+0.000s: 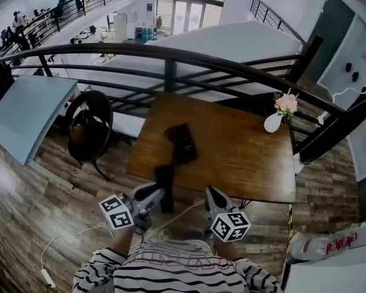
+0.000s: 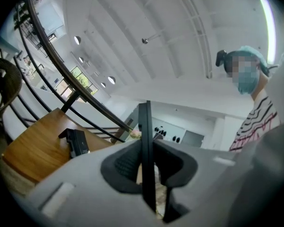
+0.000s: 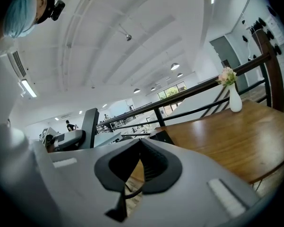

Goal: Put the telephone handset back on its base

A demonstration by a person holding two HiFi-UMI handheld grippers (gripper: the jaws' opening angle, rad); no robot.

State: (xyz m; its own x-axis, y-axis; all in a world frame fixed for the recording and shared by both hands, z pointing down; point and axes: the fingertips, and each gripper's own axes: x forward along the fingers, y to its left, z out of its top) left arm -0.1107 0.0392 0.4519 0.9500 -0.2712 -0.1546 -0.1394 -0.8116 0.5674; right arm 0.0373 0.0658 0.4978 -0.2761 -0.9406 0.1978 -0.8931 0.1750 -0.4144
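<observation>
The black telephone base (image 1: 182, 143) lies near the middle of the wooden table (image 1: 250, 163), and shows as a dark block (image 2: 75, 142) in the left gripper view. My left gripper (image 1: 154, 195) is shut on the black handset (image 1: 165, 185), held upright just off the table's near edge. Edge-on, the handset (image 2: 146, 150) stands as a thin dark slab between the left pads. My right gripper (image 1: 212, 193) hovers beside it at the near edge, shut with nothing in it; its tips (image 3: 139, 143) meet. From the right gripper view the handset (image 3: 89, 126) rises at the left.
A white vase with pink flowers (image 1: 274, 119) stands at the table's far right corner. A dark metal railing (image 1: 171, 55) curves behind the table. A round dark chair (image 1: 88, 127) sits to the left. A white cable (image 1: 67, 237) lies on the wooden floor.
</observation>
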